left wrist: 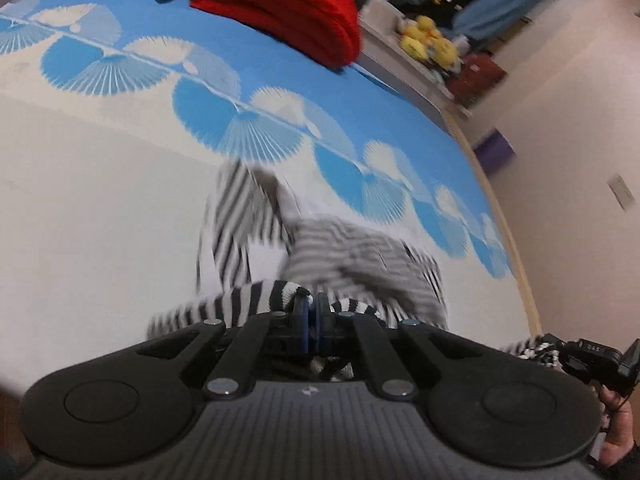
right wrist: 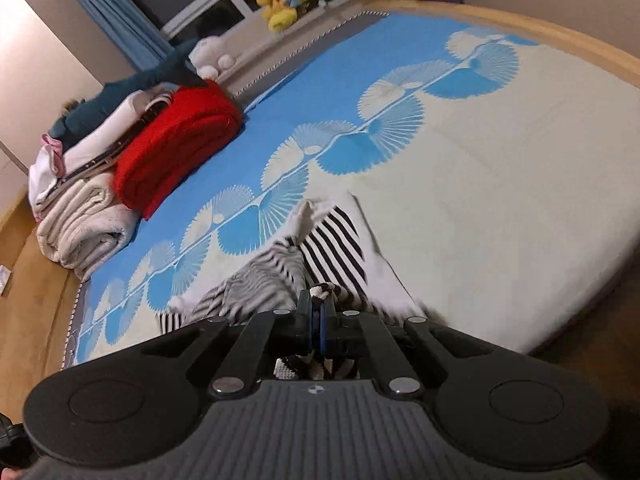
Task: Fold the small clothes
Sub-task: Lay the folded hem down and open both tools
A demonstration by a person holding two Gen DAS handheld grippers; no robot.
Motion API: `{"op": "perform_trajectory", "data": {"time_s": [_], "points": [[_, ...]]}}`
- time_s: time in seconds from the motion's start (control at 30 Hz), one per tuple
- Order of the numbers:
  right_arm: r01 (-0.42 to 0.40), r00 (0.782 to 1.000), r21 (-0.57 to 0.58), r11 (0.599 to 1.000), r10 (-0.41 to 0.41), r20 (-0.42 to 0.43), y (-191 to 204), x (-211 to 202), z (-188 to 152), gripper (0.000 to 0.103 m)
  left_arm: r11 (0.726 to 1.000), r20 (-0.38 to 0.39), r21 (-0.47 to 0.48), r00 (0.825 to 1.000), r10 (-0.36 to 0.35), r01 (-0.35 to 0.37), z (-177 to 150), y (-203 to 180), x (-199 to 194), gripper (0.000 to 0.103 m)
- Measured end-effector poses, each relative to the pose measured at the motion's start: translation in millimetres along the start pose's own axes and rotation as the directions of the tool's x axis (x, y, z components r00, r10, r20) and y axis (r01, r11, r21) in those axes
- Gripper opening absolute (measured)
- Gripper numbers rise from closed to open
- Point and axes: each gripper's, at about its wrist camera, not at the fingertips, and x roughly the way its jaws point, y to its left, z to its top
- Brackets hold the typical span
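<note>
A small black-and-white striped garment (left wrist: 344, 256) hangs crumpled above the bed, its far end trailing onto the cream part of the sheet. My left gripper (left wrist: 314, 304) is shut on the garment's striped edge, which bunches around the fingertips. In the right wrist view the same striped garment (right wrist: 332, 248) stretches away from my right gripper (right wrist: 318, 300), which is shut on a bunched striped edge. The right gripper (left wrist: 560, 350) also shows at the lower right of the left wrist view, with striped cloth at its tip and a hand behind it.
The bed sheet (right wrist: 500, 184) is cream with a blue fan pattern. A folded red blanket (right wrist: 176, 148) and stacked pale quilts (right wrist: 84, 220) lie at the far side. Yellow plush toys (right wrist: 286, 0) sit on a sill. The wooden bed rim (left wrist: 508, 216) curves along the edge.
</note>
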Motion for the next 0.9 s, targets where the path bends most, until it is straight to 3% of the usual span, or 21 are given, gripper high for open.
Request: {"op": "perform_trajectory", "data": {"time_s": [0.1,0.13,0.17,0.2,0.27,0.33,0.4,0.43,0.47,0.57,0.67,0.8,0.83,0.87,0.9], "points": [[0.030,0.999,0.011,0.999,-0.029,-0.024,14.9,72.3,46.2,0.004,0.996,-0.006,-0.085,1.000,0.014,-0.014,45.9,22.0,56.3,0.006],[0.048,0.998,0.015,0.999,-0.048,-0.035,16.7,101.4,62.0,0.005,0.991,-0.026,-0.127,0.999,0.029,-0.032,59.5,35.1,78.7,0.014],[0.073,0.997,0.032,0.997,-0.072,-0.040,16.1,127.6,73.5,0.015,0.984,-0.057,-0.171,0.997,0.043,-0.052,67.4,46.4,94.6,0.022],[0.093,0.995,0.030,0.995,-0.092,-0.041,15.3,149.0,80.7,0.027,0.974,-0.085,-0.217,0.995,0.050,-0.068,71.9,57.7,106.2,0.022],[0.138,0.987,-0.002,0.990,-0.138,-0.088,9.4,188.4,86.4,0.036,0.976,-0.071,-0.213,0.997,0.035,-0.049,75.6,65.1,108.7,0.022],[0.172,0.982,0.011,0.985,-0.171,-0.074,-1.6,200.0,81.1,0.039,0.991,-0.040,-0.119,0.998,0.056,-0.061,77.8,57.9,100.5,0.026],[0.117,0.992,-0.036,0.993,-0.118,-0.037,-11.1,202.3,69.1,0.045,0.998,-0.013,0.007,0.998,0.069,-0.069,80.0,47.1,101.5,0.046],[0.127,0.990,-0.069,0.989,-0.131,-0.052,-15.6,206.7,63.6,0.045,0.993,-0.009,0.074,0.996,0.093,-0.092,79.6,42.7,107.3,0.055],[0.170,0.979,-0.096,0.981,-0.180,-0.100,-18.0,216.3,63.2,0.046,0.988,-0.009,0.109,0.993,0.114,-0.113,77.0,37.7,113.1,0.057],[0.155,0.984,-0.231,0.960,-0.172,-0.055,-13.8,228.1,64.5,0.058,0.963,-0.070,0.233,0.985,0.158,-0.138,67.4,26.2,138.9,0.063],[0.135,0.981,-0.386,0.912,-0.177,-0.075,-1.4,247.3,57.8,0.062,0.911,-0.104,0.381,0.971,0.214,-0.160,58.4,10.9,163.0,0.069],[0.107,0.975,-0.549,0.829,-0.197,-0.106,15.3,273.7,41.9,0.060,0.849,-0.111,0.493,0.953,0.280,-0.192,46.6,6.1,184.9,0.065],[0.119,0.968,-0.586,0.802,-0.225,-0.110,17.4,281.5,37.0,0.057,0.837,-0.113,0.510,0.950,0.292,-0.197,44.4,6.2,188.2,0.049],[0.121,0.962,-0.609,0.784,-0.244,-0.124,18.8,288.3,35.2,0.040,0.830,-0.116,0.522,0.948,0.296,-0.196,43.6,6.5,190.9,0.024],[0.113,0.960,-0.622,0.775,-0.246,-0.133,19.8,290.4,33.2,0.017,0.831,-0.126,0.529,0.952,0.280,-0.174,43.9,6.4,190.3,0.014]]}}
